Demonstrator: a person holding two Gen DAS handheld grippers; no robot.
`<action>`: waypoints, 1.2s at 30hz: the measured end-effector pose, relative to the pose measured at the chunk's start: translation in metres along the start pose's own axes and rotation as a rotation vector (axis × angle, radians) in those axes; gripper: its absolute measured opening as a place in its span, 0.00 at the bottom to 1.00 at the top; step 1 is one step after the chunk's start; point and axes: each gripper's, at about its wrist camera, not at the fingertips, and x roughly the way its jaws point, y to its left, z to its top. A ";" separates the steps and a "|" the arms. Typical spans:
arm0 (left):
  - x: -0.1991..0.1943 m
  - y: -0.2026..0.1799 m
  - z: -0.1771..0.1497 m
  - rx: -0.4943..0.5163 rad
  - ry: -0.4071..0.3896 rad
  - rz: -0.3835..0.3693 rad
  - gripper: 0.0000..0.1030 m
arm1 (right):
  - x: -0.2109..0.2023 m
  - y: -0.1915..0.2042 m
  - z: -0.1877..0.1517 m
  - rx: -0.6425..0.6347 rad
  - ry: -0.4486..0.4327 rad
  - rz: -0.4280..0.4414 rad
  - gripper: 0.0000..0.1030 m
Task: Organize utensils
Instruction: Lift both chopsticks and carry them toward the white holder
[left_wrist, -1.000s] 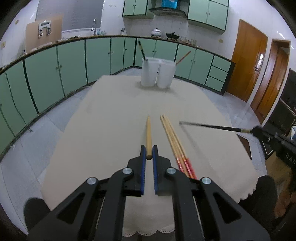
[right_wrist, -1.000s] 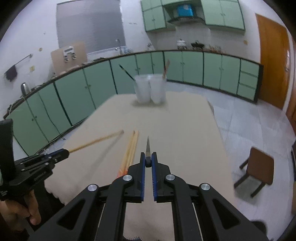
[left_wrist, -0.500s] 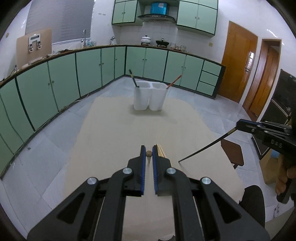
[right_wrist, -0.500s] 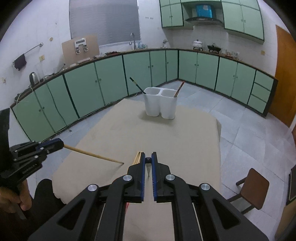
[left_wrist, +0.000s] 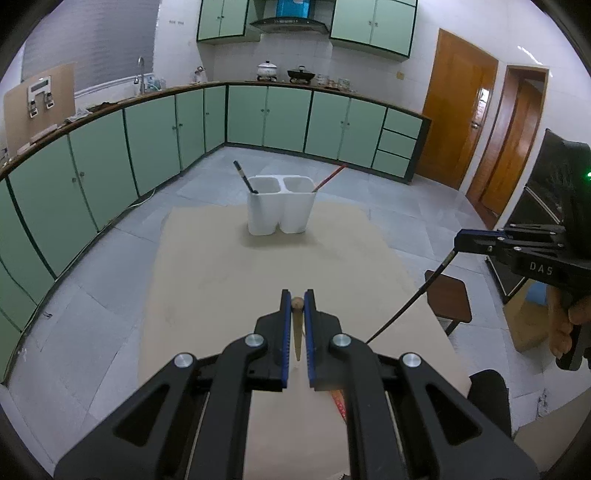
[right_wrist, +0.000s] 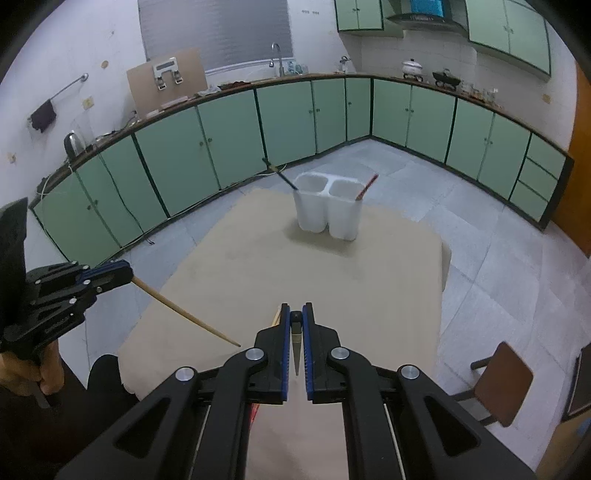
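My left gripper (left_wrist: 297, 299) is shut on a wooden chopstick (left_wrist: 297, 332), held above the table; it also shows in the right wrist view (right_wrist: 184, 314). My right gripper (right_wrist: 296, 314) is shut on a black chopstick (right_wrist: 296, 347), which also shows in the left wrist view (left_wrist: 410, 302). A white two-compartment holder (left_wrist: 280, 208) stands at the table's far end, with a black chopstick (left_wrist: 244, 177) in its left cup and a red-tipped one (left_wrist: 328, 179) in its right cup. More chopsticks (left_wrist: 338, 400) lie on the table under the left gripper.
The table (left_wrist: 229, 273) has a beige cloth. A brown stool (right_wrist: 502, 380) stands on the floor to its right. Green cabinets (left_wrist: 155, 136) line the walls behind.
Both grippers have risen well above the table with their chopsticks, which now hang tip down. The holder looks farther and lower in both views.
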 end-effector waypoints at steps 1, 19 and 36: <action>-0.001 0.001 0.006 0.001 0.003 -0.006 0.06 | -0.002 0.000 0.004 -0.005 -0.004 -0.003 0.06; -0.024 0.007 0.122 0.029 -0.068 0.015 0.06 | -0.040 -0.010 0.108 -0.005 -0.069 -0.005 0.06; 0.034 0.026 0.247 0.007 -0.157 0.071 0.06 | 0.001 -0.045 0.226 0.032 -0.161 -0.087 0.06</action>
